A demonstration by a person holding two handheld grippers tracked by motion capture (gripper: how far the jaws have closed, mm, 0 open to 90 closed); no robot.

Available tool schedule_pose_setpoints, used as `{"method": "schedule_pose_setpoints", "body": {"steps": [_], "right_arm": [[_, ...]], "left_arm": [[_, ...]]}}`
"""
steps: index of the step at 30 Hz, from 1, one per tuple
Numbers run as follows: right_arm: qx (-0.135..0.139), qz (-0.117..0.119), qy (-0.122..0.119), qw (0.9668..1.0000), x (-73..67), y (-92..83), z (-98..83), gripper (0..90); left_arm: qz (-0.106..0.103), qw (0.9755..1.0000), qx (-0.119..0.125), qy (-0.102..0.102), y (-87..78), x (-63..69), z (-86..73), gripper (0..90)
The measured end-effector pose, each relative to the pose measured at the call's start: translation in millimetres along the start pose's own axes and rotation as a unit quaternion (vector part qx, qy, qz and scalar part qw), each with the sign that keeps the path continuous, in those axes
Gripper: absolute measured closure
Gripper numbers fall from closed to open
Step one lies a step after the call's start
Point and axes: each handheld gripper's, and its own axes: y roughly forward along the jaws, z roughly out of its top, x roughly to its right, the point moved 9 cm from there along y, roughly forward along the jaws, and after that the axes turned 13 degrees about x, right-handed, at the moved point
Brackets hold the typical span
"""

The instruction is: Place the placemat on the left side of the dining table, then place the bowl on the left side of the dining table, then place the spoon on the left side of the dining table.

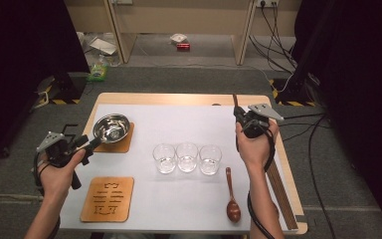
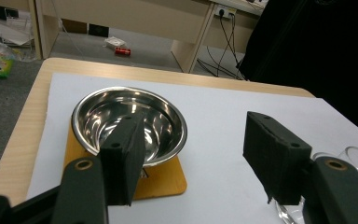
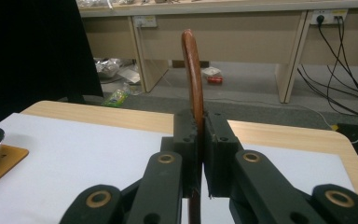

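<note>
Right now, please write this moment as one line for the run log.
left hand-held gripper: open, at steel bowl | right hand-held gripper: shut on wooden stick | three glasses: in row, untouched

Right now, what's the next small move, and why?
Probably bring the right gripper, shut on the wooden handle, leftward toward the metal bowl. The bowl already sits on its coaster, and the left gripper is open, holding nothing.

Left gripper (image 1: 90, 147) is being held in the left hand (image 1: 57, 172) at the table's left side, jaws standing wide apart with nothing between them. Right gripper (image 1: 237, 113) is being held in the right hand (image 1: 254, 144) at the table's right side, jaws pressed together and pointing away from the person.
</note>
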Motion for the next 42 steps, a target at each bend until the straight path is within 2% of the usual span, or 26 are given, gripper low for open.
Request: {"method": "schedule_pose_setpoints", "body": {"steps": [6, 11, 14, 32, 39, 42], "right_arm": [[0.000, 0.005, 0.000, 1.0000, -0.9, 5.9, 2.9, 85.1], [0.000, 0.008, 0.004, 1.0000, -3.3, 8.3, 5.2, 85.1], [0.003, 0.011, 0.004, 0.9999, -5.5, 9.0, 7.2, 85.1], [0.007, 0.021, 0.007, 0.9997, -13.2, 15.6, 13.5, 85.1], [0.010, 0.025, 0.004, 0.9996, -16.4, 18.1, 13.7, 85.1], [0.011, 0.027, 0.003, 0.9996, -18.5, 18.4, 13.7, 85.1]], "left_arm": [[-0.012, 0.9999, 0.001, 0.012, 16.5, 9.9, 11.2, 38.2], [-0.023, 0.9997, 0.004, 0.007, 26.6, 18.5, 19.5, 38.2], [-0.026, 0.9996, 0.005, 0.013, 29.2, 20.9, 23.0, 38.2], [-0.038, 0.9991, 0.007, 0.020, 43.9, 33.1, 36.7, 38.1], [-0.050, 0.9985, 0.012, 0.018, 48.4, 43.2, 40.2, 37.8], [-0.055, 0.9981, 0.016, 0.022, 51.4, 48.5, 43.8, 37.8]]}}
